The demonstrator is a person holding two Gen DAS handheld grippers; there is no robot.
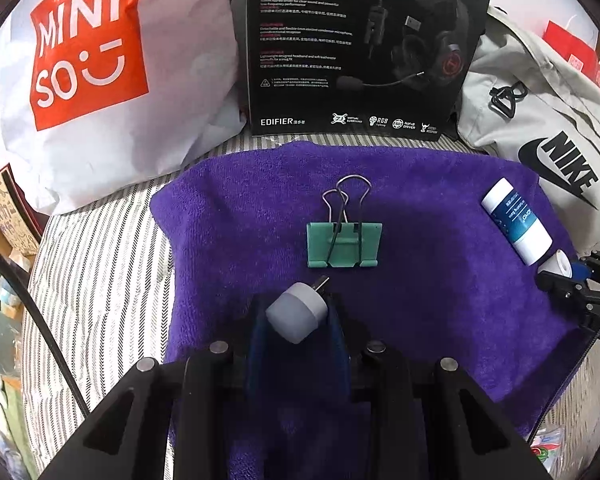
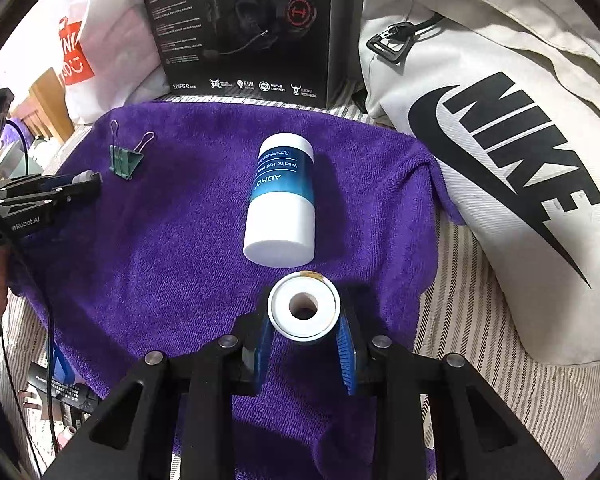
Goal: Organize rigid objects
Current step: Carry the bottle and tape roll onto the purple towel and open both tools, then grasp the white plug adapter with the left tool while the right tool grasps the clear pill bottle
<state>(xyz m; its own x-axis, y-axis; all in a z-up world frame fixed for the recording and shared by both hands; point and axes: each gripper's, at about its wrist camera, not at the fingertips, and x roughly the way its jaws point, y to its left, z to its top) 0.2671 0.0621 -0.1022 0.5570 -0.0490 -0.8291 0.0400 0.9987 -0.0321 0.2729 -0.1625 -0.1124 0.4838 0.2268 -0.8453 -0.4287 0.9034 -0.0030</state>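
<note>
The left gripper [image 1: 300,312] is clamping its jaws on a small grey plug [image 1: 297,313] just before the green binder clip [image 1: 343,243]. The right gripper [image 2: 304,320] is pinching a white tape roll [image 2: 304,306] beside the lying bottle [image 2: 281,200] on the purple towel [image 2: 180,220].

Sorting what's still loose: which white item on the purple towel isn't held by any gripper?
The blue-banded bottle, lying on its side; the white spool and the plug sit clamped.

Right gripper [image 2: 304,320] gripping a white tape roll [image 2: 304,307].
I see the bottle [image 2: 281,196] lying at twelve o'clock, binder clip [image 2: 126,160] at ten.
</note>
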